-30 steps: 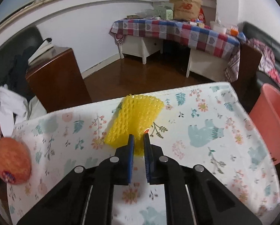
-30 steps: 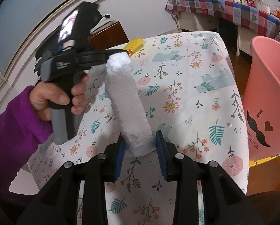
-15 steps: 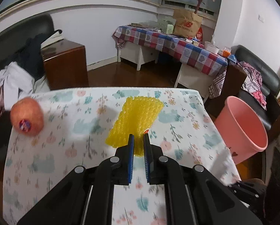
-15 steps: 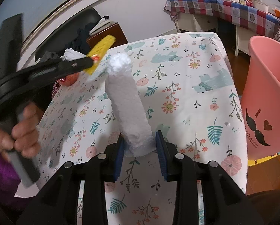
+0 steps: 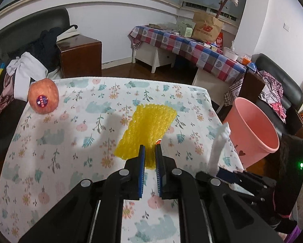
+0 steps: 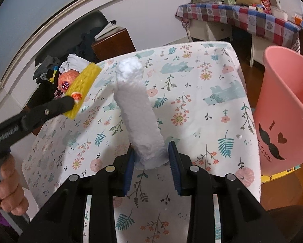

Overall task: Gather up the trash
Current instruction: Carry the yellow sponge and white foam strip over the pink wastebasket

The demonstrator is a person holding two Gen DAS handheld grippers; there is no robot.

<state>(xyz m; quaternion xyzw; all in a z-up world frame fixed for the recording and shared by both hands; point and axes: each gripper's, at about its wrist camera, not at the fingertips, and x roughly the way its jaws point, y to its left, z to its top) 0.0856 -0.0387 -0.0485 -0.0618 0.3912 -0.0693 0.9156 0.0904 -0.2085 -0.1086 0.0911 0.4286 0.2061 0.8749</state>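
Presently the pink bin (image 6: 289,109) is found right of the right tool (image 6: 151,158), which grips upright white foam (image 6: 137,109); the left tool (image 5: 150,162), clamped on yellow foam netting (image 5: 149,127), is farther.

Your round pink plastic bin (image 6: 289,109) stands open-mouthed just off the right edge of the floral-cloth table (image 5: 74,133), with nothing over its mouth. The cloth's middle lies bare. Only a red stickered apple (image 5: 43,96) sits at the far left corner.
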